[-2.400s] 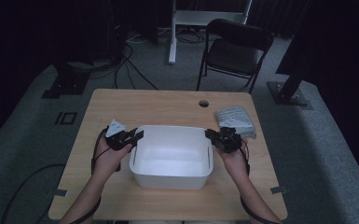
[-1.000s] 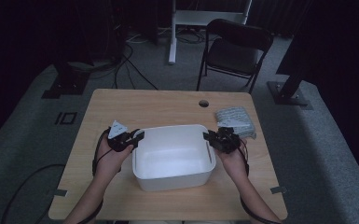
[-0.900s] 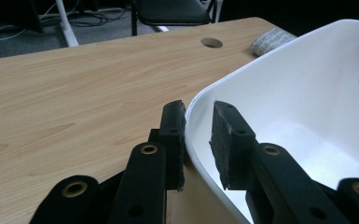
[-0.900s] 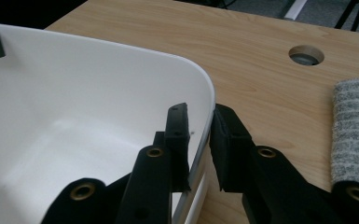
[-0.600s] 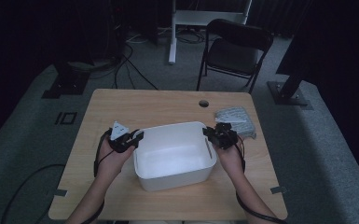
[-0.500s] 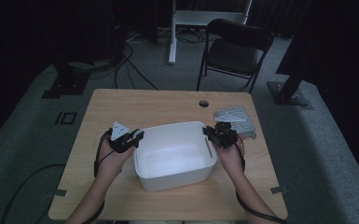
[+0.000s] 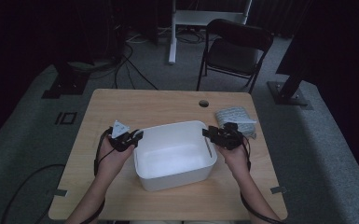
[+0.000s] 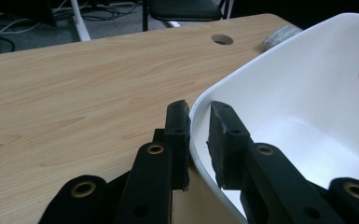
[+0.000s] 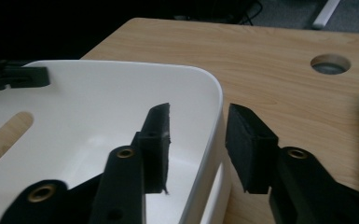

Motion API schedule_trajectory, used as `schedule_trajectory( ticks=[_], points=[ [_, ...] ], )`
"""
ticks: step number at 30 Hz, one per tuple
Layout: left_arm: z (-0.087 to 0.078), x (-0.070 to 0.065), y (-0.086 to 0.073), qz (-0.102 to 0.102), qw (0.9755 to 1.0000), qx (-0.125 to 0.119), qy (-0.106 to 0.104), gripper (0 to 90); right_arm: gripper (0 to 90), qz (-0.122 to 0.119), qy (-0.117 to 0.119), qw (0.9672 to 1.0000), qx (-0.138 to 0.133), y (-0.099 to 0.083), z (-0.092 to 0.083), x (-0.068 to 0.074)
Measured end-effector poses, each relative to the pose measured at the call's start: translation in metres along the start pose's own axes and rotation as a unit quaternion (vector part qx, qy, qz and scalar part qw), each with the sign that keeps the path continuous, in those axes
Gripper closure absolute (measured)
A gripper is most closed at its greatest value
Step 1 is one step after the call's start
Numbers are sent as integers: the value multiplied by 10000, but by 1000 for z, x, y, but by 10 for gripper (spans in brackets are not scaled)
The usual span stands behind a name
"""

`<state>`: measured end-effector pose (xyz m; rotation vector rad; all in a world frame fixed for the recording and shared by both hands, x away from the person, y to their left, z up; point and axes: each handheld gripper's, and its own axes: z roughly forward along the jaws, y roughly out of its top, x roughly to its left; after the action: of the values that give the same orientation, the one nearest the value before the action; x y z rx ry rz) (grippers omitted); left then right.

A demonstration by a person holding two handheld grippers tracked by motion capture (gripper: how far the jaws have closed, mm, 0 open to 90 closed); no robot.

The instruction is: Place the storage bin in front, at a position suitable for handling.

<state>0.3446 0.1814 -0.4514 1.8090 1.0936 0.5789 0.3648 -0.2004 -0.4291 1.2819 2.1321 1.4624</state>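
White plastic bin (image 7: 175, 154) sits on the wooden table (image 7: 158, 105), roughly centre, a bit toward the person's edge, slightly rotated so its corners do not line up with the table sides. Bin is empty, slot handles cut in the short walls.

Left gripper (image 7: 129, 138) at the bin's left rim. In the left gripper view, the left gripper (image 8: 198, 128) has one jaw outside the wall, the other inside, rim (image 8: 200, 100) between them. Outer pad touches the wall; inner pad shows a thin gap near the tip, so contact there is unclear. Jaws have just been closing a little, rim in between. Reads as clamped on the bin rim.

Right gripper (image 7: 217, 134) at the bin's right rim. In the right gripper view, the right gripper (image 9: 196, 128) straddles the wall (image 9: 217, 116), one jaw inside, one outside, clear gaps on both sides. Jaws have just been opening, with the rim in between but not pressed. Released.

Both hands come in from the bottom of the high view, forearms on either side of the bin.

Grey folded cloth (image 7: 235, 116) lies on the table just beside the right gripper, near the far right corner. Round cable hole (image 7: 203, 103) in the tabletop behind the bin. Black folding chair (image 7: 235, 49) on the floor beyond the table.
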Motion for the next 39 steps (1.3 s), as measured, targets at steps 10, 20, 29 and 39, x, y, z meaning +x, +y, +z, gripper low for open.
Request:
schedule_trajectory(
  ticks=[10, 20, 29, 39],
  points=[
    [-4, -1, -2, -13, 10000, -25, 26, 782, 544, -115, -125, 9994, -317, -7, -41, -7],
    [-12, 0, -5, -25, 10000, -14, -22, 791, 515, 241, -527, 9975, -397, -20, -62, -44],
    [-13, 1, -8, -96, 9998, -154, -51, 793, 508, 380, -647, 9969, -255, -29, -61, -58],
    [-13, 3, -9, -148, 9996, -225, -113, 792, 477, 325, -600, 9975, -155, -34, -56, -60]
  ],
)
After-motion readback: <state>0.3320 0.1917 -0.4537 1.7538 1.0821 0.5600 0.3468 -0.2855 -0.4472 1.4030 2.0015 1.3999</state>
